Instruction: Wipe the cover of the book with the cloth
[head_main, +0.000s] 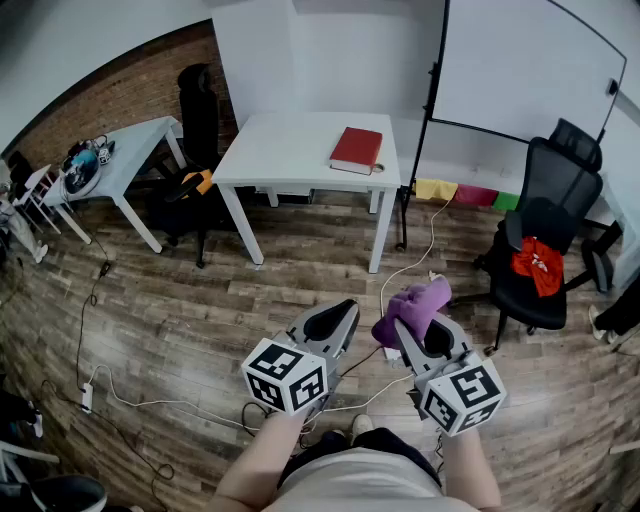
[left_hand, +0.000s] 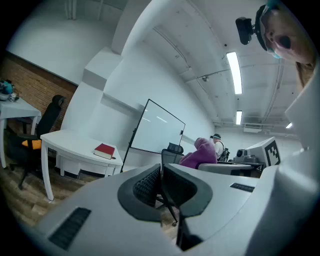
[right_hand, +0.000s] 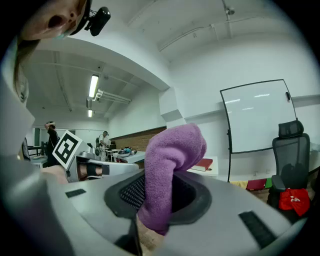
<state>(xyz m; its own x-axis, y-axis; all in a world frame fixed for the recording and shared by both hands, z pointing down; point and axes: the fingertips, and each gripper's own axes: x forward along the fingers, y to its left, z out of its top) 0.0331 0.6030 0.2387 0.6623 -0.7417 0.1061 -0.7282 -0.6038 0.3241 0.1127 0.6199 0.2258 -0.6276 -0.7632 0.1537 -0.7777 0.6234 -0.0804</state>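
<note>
Book (head_main: 357, 150) on table (head_main: 280, 140), toward right edge; whiteboard (head_main: 520, 65) right of table; cloth (head_main: 415, 303) between jaws of right hand-held gripper (head_main: 408, 335), left hand-held gripper (head_main: 338, 318) beside it, both well before table

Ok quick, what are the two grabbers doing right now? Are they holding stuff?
Left gripper: closed, holding nothing.
Right gripper: closed on the purple cloth.

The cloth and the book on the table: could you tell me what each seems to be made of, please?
The cloth: purple, soft fabric, likely microfibre or terry; its surface is matte and finely looped. The book: a red, stiff-looking cover, probably board; too far to tell its finish.
</note>
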